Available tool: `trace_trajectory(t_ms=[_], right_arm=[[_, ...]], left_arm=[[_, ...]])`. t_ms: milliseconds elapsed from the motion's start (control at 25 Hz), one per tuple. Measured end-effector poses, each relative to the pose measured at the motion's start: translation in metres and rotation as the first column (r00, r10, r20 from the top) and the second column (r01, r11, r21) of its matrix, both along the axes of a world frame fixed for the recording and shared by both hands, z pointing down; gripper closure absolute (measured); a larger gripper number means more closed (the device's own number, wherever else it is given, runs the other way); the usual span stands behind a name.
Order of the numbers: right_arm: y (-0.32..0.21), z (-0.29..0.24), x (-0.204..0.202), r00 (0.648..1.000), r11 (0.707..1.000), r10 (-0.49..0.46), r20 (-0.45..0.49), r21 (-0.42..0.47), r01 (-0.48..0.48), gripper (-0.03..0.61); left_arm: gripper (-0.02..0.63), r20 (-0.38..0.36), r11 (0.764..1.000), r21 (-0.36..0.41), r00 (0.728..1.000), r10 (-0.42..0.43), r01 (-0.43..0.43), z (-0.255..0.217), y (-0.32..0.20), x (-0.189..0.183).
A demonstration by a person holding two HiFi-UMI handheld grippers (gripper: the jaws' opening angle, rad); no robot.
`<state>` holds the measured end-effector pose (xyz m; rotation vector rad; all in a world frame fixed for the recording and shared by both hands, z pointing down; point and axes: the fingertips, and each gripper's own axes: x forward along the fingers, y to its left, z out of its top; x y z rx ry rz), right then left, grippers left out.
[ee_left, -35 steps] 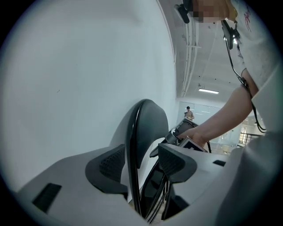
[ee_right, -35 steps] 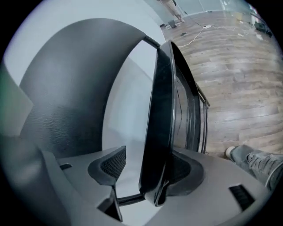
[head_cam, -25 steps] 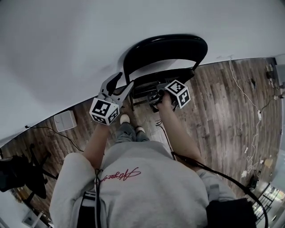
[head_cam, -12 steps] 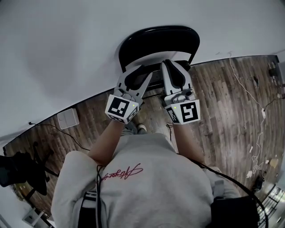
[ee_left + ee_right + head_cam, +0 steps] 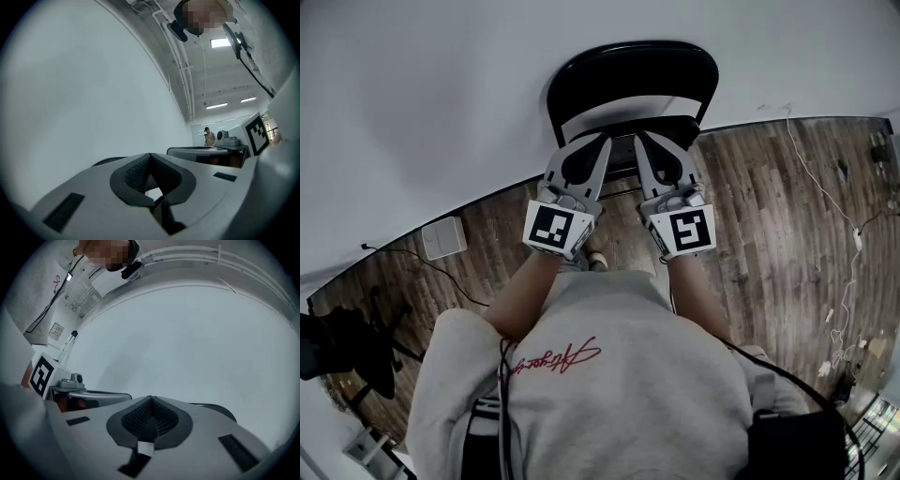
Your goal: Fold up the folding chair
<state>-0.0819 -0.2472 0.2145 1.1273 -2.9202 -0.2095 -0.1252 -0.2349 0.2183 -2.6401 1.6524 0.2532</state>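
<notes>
The black folding chair [image 5: 628, 80] stands against the white wall, its curved backrest on top. The part below the backrest is mostly hidden behind my grippers. My left gripper [image 5: 603, 142] and right gripper [image 5: 640, 141] are held side by side in front of the chair, pointing at the wall. Neither touches it. Both are shut with nothing between the jaws. In the left gripper view the left gripper [image 5: 150, 154] has its pads pressed together. The right gripper [image 5: 150, 398] looks the same in its own view. A dark arc of the chair [image 5: 220, 411] shows just beyond it.
The wooden floor [image 5: 769, 206] runs right of the chair, with a white cable [image 5: 825, 202] lying across it. A small white box [image 5: 442, 237] sits on the floor at left, and a black stand [image 5: 342, 352] stands farther left. The person's shoe [image 5: 596, 261] is below the grippers.
Both grippers have lifted away from the chair's lower part and shut. The right one has rolled so its marker cube faces up. They now sit level and close together.
</notes>
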Motion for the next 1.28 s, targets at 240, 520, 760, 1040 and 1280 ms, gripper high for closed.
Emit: trace_trajectory(t_ms=[240, 520, 760, 1040, 1280], right_arm=[[-0.005, 0.01, 0.005, 1.0, 0.999, 0.024, -0.012, -0.042, -0.024, 0.563], [-0.006, 0.007, 0.008, 1.0, 0.998, 0.018, 0.026, -0.057, -0.016, 0.563], [-0.006, 0.005, 0.007, 1.0, 0.998, 0.029, -0.002, -0.051, -0.029, 0.563], [0.003, -0.002, 0.001, 0.999, 0.999, 0.033, 0.016, -0.036, -0.032, 0.563], [0.006, 0.0, -0.003, 0.999, 0.999, 0.031, 0.02, -0.038, -0.03, 0.563]], left_arm=[[0.598, 0.013, 1.0, 0.005, 1.0, -0.009, 0.009, -0.005, -0.004, 0.003], [0.598, 0.024, 1.0, 0.009, 1.0, 0.015, -0.015, -0.004, -0.004, 0.009], [0.598, 0.027, 1.0, 0.013, 1.0, 0.012, -0.012, -0.008, -0.003, 0.006], [0.598, 0.012, 1.0, 0.003, 1.0, -0.001, 0.001, -0.003, 0.004, 0.0], [0.598, 0.022, 1.0, 0.015, 1.0, -0.004, 0.003, -0.002, 0.006, -0.004]])
